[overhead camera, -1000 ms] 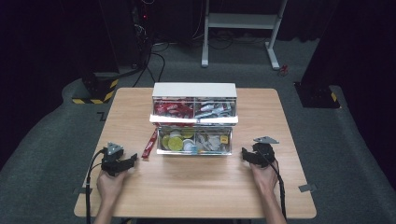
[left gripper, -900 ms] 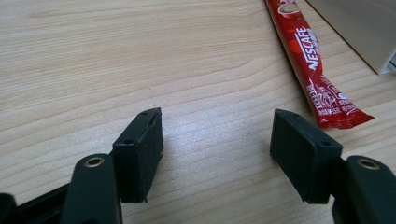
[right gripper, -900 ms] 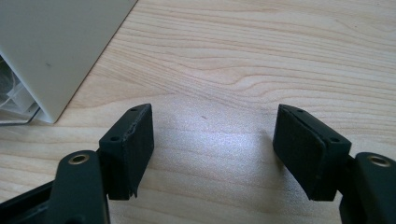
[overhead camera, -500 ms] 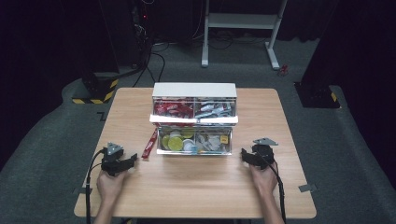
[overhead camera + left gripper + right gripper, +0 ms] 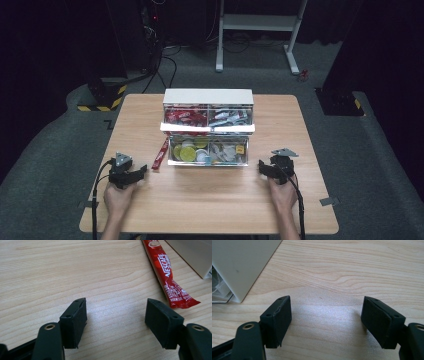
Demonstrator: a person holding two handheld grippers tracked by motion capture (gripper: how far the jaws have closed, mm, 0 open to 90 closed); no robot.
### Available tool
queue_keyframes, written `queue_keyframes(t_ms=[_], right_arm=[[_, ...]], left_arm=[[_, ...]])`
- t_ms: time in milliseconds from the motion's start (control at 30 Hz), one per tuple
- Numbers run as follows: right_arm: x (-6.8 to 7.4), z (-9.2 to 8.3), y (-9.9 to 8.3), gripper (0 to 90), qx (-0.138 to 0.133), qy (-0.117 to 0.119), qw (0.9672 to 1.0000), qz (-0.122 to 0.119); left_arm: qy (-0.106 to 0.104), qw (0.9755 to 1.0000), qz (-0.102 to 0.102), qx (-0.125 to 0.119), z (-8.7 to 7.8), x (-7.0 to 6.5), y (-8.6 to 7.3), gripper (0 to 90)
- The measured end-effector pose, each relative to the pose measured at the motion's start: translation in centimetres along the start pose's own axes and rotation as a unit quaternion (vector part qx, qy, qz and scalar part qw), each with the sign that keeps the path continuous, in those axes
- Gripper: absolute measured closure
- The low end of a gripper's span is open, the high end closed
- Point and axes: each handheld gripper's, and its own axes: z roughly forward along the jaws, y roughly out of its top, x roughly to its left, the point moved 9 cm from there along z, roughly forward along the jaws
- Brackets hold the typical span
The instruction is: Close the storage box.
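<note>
High view: a white drawer cabinet (image 5: 208,125) stands in the middle of the wooden surface (image 5: 210,200), its lower drawer (image 5: 208,151) pulled out toward the person and packed with small items, what look like round yellow and white capsules on its left side and pale packets on its right, though they are too small to name with confidence. The upper drawer holds red and silvery packets behind its clear front. A red Nescafé stick sachet (image 5: 160,153) lies flat on the surface just beside the cabinet's left front corner.

The left gripper (image 5: 131,174) rests near the cabinet's front left, held in the person's left hand (image 5: 118,196). In the left gripper view its jaws are released, spread wide with only bare wood between them; they hold nothing, and the sachet (image 5: 168,275) lies just beyond the right-hand jaw, apart from it.

The right gripper (image 5: 265,168) sits off the cabinet's front right corner, in the right hand (image 5: 283,192). In the right gripper view its jaws are likewise released and wide apart over bare wood, gripping nothing, with the cabinet's white side wall (image 5: 242,262) close beyond the left-hand jaw but not touching it.
</note>
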Motion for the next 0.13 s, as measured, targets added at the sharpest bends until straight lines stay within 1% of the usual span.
queue_keyframes(t_ms=[133], right_arm=[[0.02, 0.0, -0.01, 24.6, 0.0, 0.0, 1.0, 0.001]], left_arm=[[0.0, 1.0, 0.0, 0.0, 0.0, 0.0, 0.0, 34.2]])
